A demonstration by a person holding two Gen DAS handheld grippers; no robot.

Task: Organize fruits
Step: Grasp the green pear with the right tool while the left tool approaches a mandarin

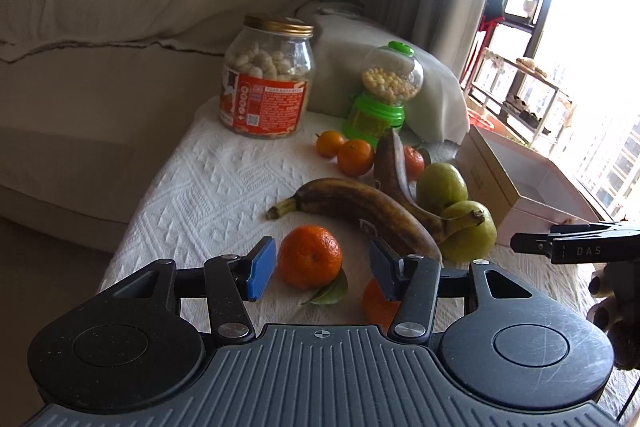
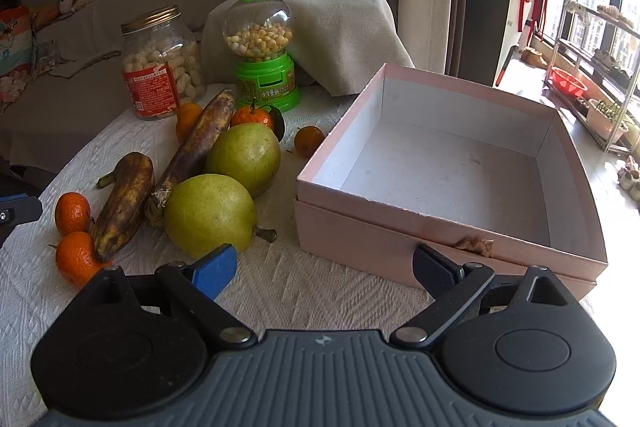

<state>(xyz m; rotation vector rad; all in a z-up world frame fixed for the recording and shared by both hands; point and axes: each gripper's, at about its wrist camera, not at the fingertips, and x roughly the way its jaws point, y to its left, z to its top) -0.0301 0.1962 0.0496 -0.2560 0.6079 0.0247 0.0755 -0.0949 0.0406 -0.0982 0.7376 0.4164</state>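
Fruit lies on the white cloth. My left gripper (image 1: pixel 323 271) is open, its blue pads standing either side of a tangerine (image 1: pixel 310 261) without pressing it. A second tangerine (image 1: pixel 378 305) sits partly hidden under the right finger. Beyond are two brown bananas (image 1: pixel 360 209), two green pears (image 1: pixel 470 231) and three small tangerines (image 1: pixel 354 157). My right gripper (image 2: pixel 324 273) is open over bare cloth, with nothing between its pads. The near pear (image 2: pixel 210 213) is just ahead on its left. The pink box (image 2: pixel 400 239) is ahead on its right and holds nothing.
A glass jar with a gold lid (image 1: pixel 266 83) and a green candy dispenser (image 1: pixel 380 95) stand at the back of the table. A cloth-covered sofa runs along the left. The table's front edge (image 1: pixel 132 227) drops off at left. A window rack stands at right (image 2: pixel 600 87).
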